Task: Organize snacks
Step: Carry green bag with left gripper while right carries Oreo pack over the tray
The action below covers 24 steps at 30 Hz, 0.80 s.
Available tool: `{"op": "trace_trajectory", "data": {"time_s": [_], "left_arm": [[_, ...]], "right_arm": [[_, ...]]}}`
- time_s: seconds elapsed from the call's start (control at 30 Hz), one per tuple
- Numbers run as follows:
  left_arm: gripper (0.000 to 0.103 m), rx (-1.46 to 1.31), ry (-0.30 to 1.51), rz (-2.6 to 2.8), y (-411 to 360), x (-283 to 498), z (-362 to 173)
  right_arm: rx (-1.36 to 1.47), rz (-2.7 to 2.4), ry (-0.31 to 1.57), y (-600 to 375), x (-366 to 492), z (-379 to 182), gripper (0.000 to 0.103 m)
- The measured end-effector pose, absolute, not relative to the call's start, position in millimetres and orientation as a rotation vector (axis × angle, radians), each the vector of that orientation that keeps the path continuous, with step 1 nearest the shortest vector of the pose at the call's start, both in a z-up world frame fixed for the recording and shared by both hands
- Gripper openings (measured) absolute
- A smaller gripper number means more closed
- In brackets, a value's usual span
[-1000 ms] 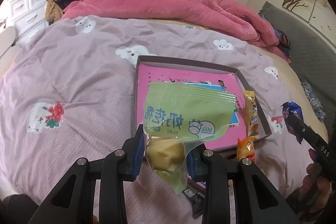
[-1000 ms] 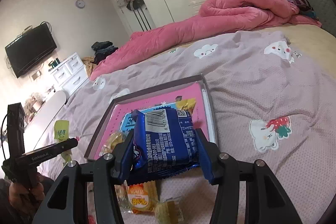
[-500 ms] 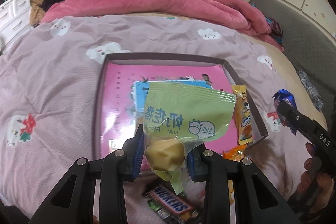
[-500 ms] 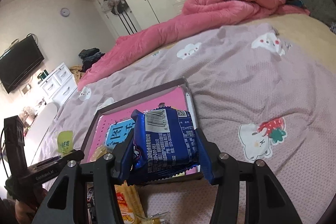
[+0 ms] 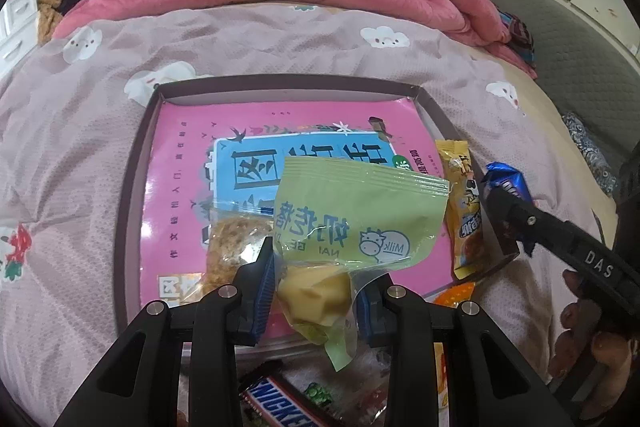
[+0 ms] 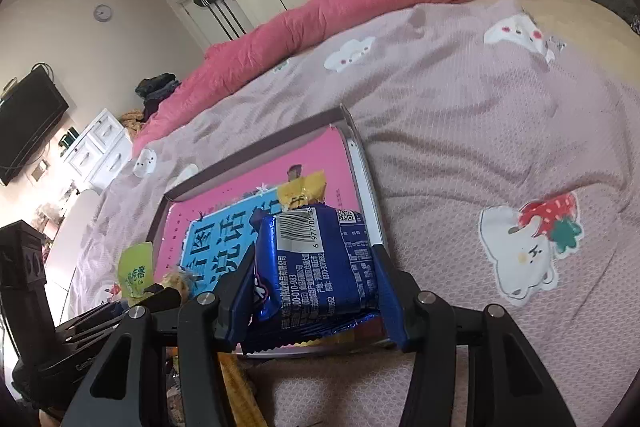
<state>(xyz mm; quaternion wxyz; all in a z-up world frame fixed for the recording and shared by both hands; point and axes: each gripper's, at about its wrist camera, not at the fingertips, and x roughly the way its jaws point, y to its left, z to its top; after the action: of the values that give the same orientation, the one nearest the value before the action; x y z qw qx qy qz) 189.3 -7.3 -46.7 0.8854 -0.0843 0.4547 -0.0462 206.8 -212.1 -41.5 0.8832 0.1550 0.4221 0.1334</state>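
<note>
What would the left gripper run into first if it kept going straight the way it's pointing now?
Probably the pink floor of the tray. The left gripper, shut on the green snack bag, points down over the tray's near part. The crumbly clear-wrapped snack lies just left of that line, though depth is hard to judge.

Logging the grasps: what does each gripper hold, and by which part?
Left gripper pinches the green pouch at its lower end, around the yellow lump. Right gripper clamps the blue packet by its side edges.
</note>
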Motion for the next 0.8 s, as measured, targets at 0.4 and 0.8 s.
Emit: {"op": "trace_trajectory", "data": {"time_s": [0.4,0.8], "left_arm": [[0.035,-0.162,0.978,-0.117,-19.2,199.1,-59.9],[0.035,-0.168,0.992,-0.114,-20.7,204.3,-66.0]], "right_arm": [[0.311,0.302,0.923,-200.4,215.7,-56.0,0.054],[0.277,0.285,0.922,-195.0,215.5,-54.6,0.055]]}}
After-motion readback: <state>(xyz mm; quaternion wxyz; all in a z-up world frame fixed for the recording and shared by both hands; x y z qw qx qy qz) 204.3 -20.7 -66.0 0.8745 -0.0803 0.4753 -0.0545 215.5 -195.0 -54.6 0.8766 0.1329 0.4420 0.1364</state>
